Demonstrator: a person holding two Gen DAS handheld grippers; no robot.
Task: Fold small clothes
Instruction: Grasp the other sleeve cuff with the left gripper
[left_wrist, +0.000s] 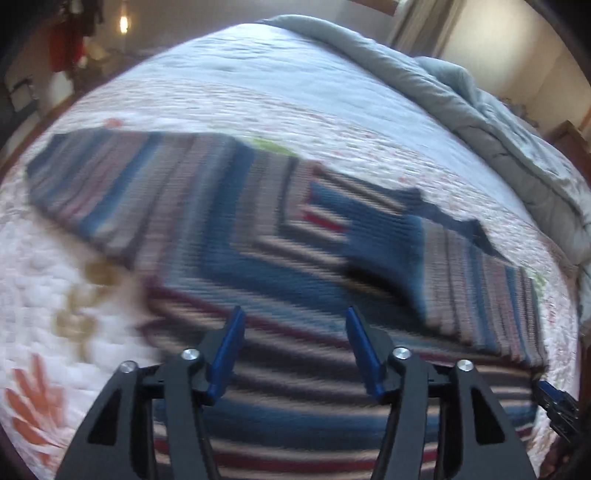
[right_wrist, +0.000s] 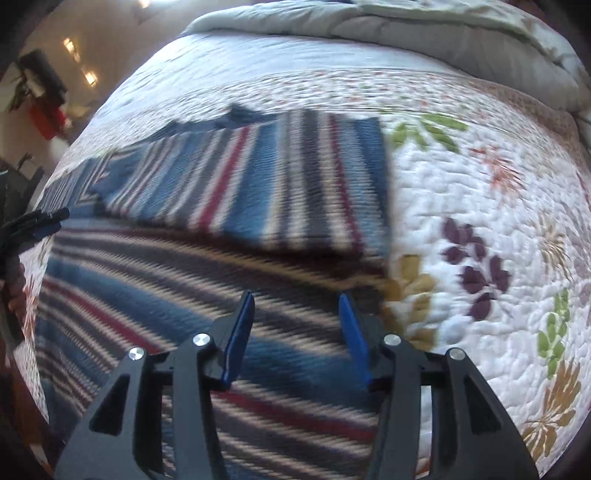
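A striped knit sweater (left_wrist: 229, 236) in blue, grey, white and red lies flat on the bed, its left sleeve stretched out and its right sleeve folded across the body. It also shows in the right wrist view (right_wrist: 258, 177). My left gripper (left_wrist: 295, 314) is open and empty, just above the sweater's lower body. My right gripper (right_wrist: 297, 297) is open and empty above the lower body near the sweater's right edge. The right gripper's tip shows in the left wrist view (left_wrist: 554, 400); the left gripper's tip shows in the right wrist view (right_wrist: 40, 221). Both views are motion-blurred.
The sweater lies on a white quilted bedspread (right_wrist: 480, 206) with a leaf and flower print. A grey duvet (left_wrist: 461, 92) is bunched along the far right side of the bed, also in the right wrist view (right_wrist: 406, 29). Room furniture stands beyond the bed at the left.
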